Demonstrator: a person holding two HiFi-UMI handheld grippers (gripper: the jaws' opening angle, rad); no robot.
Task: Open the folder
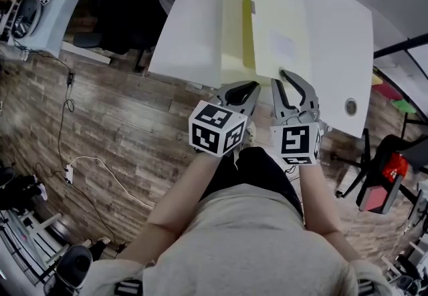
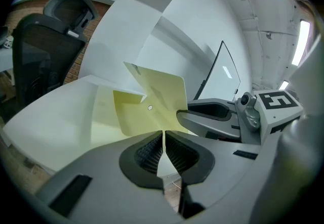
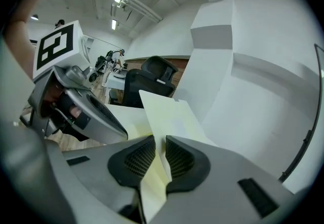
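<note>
The yellow folder [image 1: 234, 27] is seen at the white tabletop's [image 1: 187, 34] near edge. Its edge is pinched by the left gripper [image 1: 250, 85], and its raised cover [image 1: 277, 21] is clamped by the right gripper [image 1: 283, 75].

L forearm [image 1: 184, 191] & R forearm [image 1: 321, 194] reach up from frame bottom, side by side. L tongs [image 1: 256, 86] at centre, jaws shut on folder [image 1: 277, 21] edge. R tongs [image 1: 282, 75] just beside, pads clamping its sheet.
</note>
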